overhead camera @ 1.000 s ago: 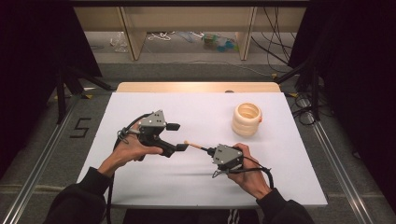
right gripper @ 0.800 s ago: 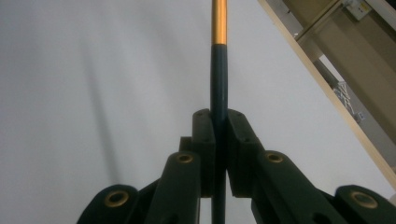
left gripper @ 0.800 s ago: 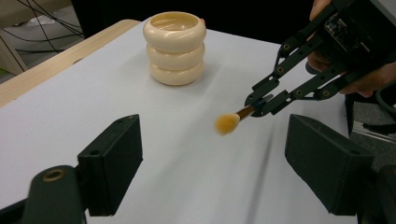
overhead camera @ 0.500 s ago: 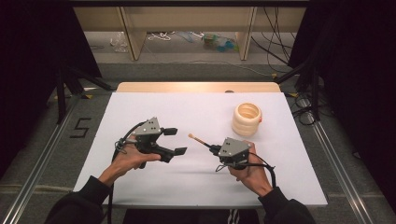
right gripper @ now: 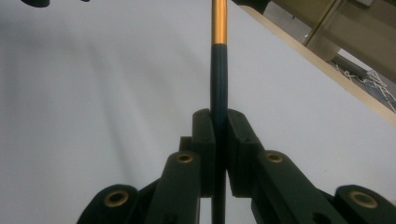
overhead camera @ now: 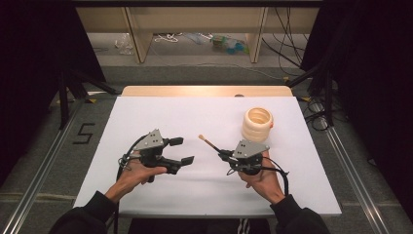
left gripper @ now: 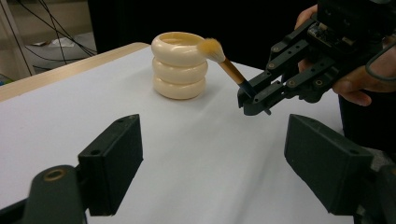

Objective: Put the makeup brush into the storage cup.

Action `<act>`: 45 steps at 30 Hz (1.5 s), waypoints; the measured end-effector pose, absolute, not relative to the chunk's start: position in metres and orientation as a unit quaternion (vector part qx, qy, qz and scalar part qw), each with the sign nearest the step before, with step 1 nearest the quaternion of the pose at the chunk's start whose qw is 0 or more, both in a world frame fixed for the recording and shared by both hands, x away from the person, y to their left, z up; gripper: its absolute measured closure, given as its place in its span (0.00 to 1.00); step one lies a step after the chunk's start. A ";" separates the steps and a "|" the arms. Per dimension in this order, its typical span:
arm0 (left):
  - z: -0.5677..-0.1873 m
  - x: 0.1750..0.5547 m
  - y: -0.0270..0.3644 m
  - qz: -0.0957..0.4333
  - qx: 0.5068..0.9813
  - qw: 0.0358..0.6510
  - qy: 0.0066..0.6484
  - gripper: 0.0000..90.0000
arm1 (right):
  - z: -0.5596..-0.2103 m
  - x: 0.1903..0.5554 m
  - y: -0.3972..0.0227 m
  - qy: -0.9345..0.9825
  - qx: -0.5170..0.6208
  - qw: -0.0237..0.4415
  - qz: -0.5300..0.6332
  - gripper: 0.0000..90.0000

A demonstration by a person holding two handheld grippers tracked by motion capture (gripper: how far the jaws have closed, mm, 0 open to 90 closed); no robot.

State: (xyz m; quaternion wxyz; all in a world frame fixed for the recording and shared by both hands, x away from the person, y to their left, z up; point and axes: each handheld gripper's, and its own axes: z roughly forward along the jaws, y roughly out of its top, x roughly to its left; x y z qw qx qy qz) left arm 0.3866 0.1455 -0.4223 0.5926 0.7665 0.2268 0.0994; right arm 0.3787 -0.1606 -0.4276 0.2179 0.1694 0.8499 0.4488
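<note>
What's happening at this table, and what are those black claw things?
A person sits at a white table with a hand-held gripper in each hand. The right gripper has its fingers clamped on the dark handle of a small brush, bristles pointing away from the person. The left gripper is open and holds nothing. A cream pot shaped like stacked rings stands nearby, untouched.

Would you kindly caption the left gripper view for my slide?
Right tool holds a brush near the stacked-ring holder.

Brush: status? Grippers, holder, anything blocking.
Right gripper shut on brush, tip raised. Left gripper open, empty. Ringed holder upright on table, path unobstructed.
</note>
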 end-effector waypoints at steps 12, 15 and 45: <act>-0.425 0.382 0.146 0.093 0.745 0.614 0.242 0.22 | -0.429 0.379 -0.160 0.841 0.177 0.203 0.469 0.93; -0.425 0.381 0.145 0.092 0.742 0.618 0.243 0.22 | -0.429 0.379 -0.160 0.838 0.181 0.197 0.475 0.93; -0.426 0.375 0.129 0.082 0.719 0.645 0.245 0.32 | -0.434 0.371 -0.138 0.821 0.177 0.140 0.525 0.93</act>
